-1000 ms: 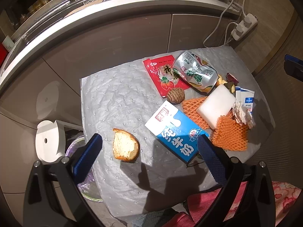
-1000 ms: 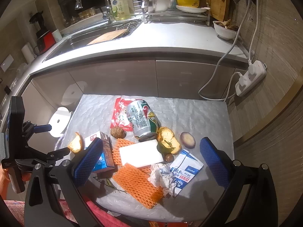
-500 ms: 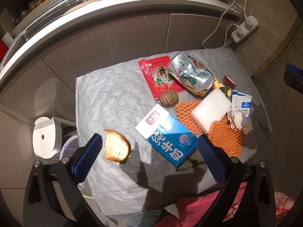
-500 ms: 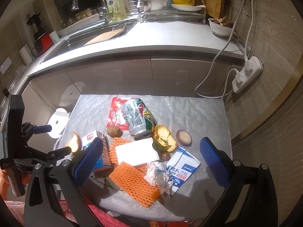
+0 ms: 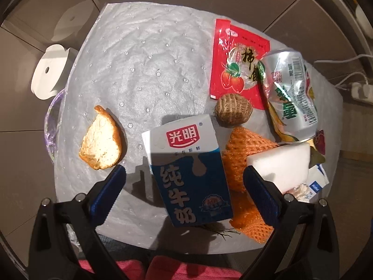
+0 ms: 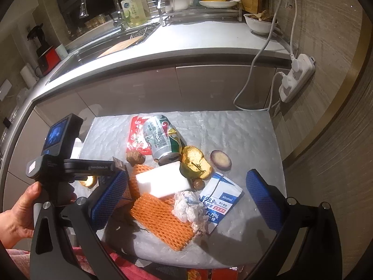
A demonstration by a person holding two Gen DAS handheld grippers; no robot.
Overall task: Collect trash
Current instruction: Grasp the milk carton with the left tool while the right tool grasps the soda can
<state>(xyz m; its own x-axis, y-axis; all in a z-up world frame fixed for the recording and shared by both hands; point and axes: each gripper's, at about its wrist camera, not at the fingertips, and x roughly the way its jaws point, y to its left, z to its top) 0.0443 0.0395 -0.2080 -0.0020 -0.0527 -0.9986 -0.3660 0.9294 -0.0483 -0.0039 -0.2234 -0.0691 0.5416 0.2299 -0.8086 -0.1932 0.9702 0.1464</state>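
Two grippers in play here, and both of ours are spread wide with nothing in them. Our left gripper [image 5: 184, 182] sits low over the milk carton [image 5: 186, 170], which fills the lower middle of the left wrist frame, lying flat on the padded counter [image 5: 139, 70] with one blue pad off each long side. Neither pad looks like it's touching yet, so we'd call this lining up for the grab.

Going outward: an orange peel [image 5: 101, 140] lies just left of the carton, the orange foam net [image 5: 242, 154] butts up against its right side, and a white foam block [image 5: 279, 165] rests on the net. A brown taro root [image 5: 233, 109] sits just above the carton, with the red snack wrapper [image 5: 235, 58] and crushed can [image 5: 291, 93] toward the upper right.

Our right gripper [image 6: 186, 193] hangs over the net, a crumpled tissue [image 6: 188, 206] and an alcohol wipe packet [image 6: 221, 200] in the lower centre of its view.

What could go wrong: the right-hand pad is close to the net and foam block, so closing could snag them and drag them along. The carton may also crush or slip out if it's empty.
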